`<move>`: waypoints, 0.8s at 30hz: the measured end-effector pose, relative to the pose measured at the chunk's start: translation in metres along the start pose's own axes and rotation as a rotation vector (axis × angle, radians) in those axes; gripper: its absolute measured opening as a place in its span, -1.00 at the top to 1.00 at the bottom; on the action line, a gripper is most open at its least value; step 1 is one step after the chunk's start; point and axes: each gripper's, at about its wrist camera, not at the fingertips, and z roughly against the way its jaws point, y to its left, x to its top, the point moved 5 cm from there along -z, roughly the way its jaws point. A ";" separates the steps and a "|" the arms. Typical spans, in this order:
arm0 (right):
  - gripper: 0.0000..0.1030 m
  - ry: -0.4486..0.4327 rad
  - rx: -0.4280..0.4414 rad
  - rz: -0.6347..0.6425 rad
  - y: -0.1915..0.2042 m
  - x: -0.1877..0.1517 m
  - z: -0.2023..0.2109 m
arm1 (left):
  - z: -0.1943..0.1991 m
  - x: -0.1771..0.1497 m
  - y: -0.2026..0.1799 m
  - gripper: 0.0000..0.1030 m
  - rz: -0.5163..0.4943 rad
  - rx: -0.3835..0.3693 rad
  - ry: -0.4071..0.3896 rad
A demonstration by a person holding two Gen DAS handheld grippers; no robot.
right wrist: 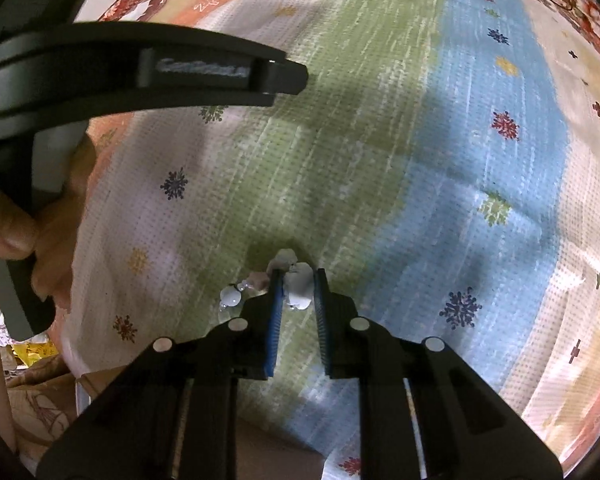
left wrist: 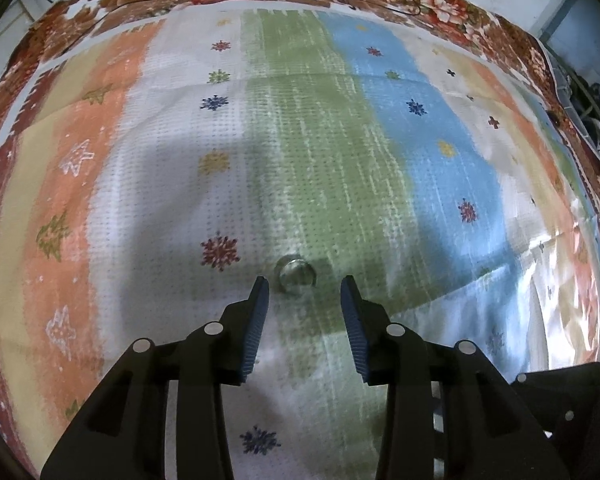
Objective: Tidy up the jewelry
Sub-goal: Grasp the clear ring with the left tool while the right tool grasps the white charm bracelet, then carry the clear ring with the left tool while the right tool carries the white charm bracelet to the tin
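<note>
your left gripper (left wrist: 304, 286) gapes apart around a ring (left wrist: 295, 276) at 12 o'clock; your right gripper (right wrist: 298, 276) is clamped on a beaded bracelet (right wrist: 296, 280).

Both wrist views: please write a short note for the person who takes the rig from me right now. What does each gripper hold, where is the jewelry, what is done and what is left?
Left gripper: jaws open, empty, low over the striped cloth, with a small silver ring lying on the green stripe just ahead, between the fingertips.
Right gripper: jaws closed on a piece of white beaded jewelry; more beads trail out to its left side onto the cloth.
Done: nothing visibly sorted; no box or tray is in view.
Left: close on the ring, then carry both pieces to their place, which these views do not show.
</note>
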 end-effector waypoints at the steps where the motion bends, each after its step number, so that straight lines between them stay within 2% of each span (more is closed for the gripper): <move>1: 0.68 -0.002 0.000 -0.002 -0.001 0.000 0.000 | -0.002 0.001 0.000 0.28 0.000 0.008 0.001; 8: 0.68 -0.019 -0.018 -0.024 -0.011 -0.004 0.006 | -0.013 0.003 -0.002 0.29 -0.021 0.031 0.004; 10: 0.68 -0.021 -0.020 -0.023 -0.006 -0.005 0.007 | -0.013 0.004 -0.001 0.36 -0.017 0.041 0.001; 12: 0.68 -0.025 -0.024 -0.022 -0.005 -0.006 0.009 | -0.014 0.004 0.000 0.60 -0.026 0.072 -0.001; 19: 0.68 -0.056 -0.064 -0.021 -0.003 -0.009 0.025 | -0.009 0.001 0.006 0.61 -0.029 0.066 -0.018; 24: 0.68 -0.091 -0.101 -0.013 -0.001 -0.011 0.038 | 0.008 -0.001 0.012 0.61 0.000 0.075 -0.047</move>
